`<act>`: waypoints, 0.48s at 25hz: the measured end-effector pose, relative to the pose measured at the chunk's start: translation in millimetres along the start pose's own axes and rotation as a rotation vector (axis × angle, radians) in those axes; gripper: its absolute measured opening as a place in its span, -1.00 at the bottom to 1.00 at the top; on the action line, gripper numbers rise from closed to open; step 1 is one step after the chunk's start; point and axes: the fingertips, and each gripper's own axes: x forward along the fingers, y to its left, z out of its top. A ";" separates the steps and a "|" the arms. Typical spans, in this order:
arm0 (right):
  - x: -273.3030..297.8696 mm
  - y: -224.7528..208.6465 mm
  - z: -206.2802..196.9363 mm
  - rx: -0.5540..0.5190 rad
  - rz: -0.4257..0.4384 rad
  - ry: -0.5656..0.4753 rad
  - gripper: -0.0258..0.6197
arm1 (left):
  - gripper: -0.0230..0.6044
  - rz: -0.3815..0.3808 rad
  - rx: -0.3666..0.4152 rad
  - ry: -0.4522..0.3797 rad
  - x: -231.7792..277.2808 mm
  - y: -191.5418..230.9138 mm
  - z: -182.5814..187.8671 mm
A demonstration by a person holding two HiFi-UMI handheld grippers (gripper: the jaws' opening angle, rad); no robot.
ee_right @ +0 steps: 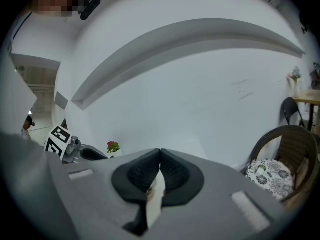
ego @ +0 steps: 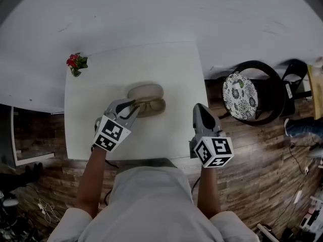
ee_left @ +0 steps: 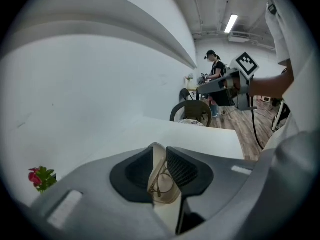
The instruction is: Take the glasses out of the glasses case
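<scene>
Pinching one end of open glasses case (ego: 146,91), left gripper (ego: 133,104) half hiding glasses (ee_left: 164,182), right gripper (ee_right: 160,152) fingers pressed together

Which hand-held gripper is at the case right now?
The left hand-held gripper: the case shows between its jaws. The right hand-held gripper is shut, off by the table edge.

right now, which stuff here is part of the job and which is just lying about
Job: case, glasses, left tongs, right tongs.
Lying about: flower, chair, cushion.
</scene>
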 end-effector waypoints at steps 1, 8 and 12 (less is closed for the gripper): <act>0.3 -0.1 -0.8 0.001 0.002 0.003 -0.91 | -0.63 -0.005 0.024 0.016 5.7 -1.6 -2.9; 4.1 -7.3 -8.3 0.005 0.002 0.029 -0.91 | -0.63 -0.090 0.112 0.150 46.9 -8.7 -28.3; 6.4 -15.5 -10.5 0.006 -0.008 0.042 -0.91 | -0.62 -0.122 0.125 0.206 62.8 -10.2 -44.0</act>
